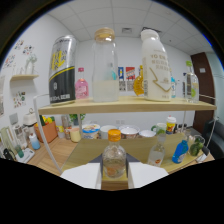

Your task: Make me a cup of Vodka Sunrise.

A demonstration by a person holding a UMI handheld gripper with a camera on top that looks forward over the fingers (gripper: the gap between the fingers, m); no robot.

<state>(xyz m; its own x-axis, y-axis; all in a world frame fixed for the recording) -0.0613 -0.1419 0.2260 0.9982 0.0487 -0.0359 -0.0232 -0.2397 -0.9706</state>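
Note:
A small clear bottle [114, 159] with an orange cap stands upright between my fingers, with some clear liquid in it. My gripper [114, 176] is shut on it: the white left finger [82, 176] and right finger [146, 175] press on its two sides. The bottle's base sits just above a wooden surface [114, 185]; whether it touches I cannot tell. Beyond it, an upper wooden shelf [125, 105] carries a tall clear bottle [106, 65] with a cork lid, a white jug [156, 65], an orange juice bottle [138, 82] and a small pink bottle [81, 86].
A black and yellow can [62, 70] stands at the shelf's left end and a clear glass [190, 86] at its right end. Below are bowls [91, 131], a yellow cup [75, 134], a clear bottle [157, 152], a blue bottle [180, 151] and a green item [196, 146].

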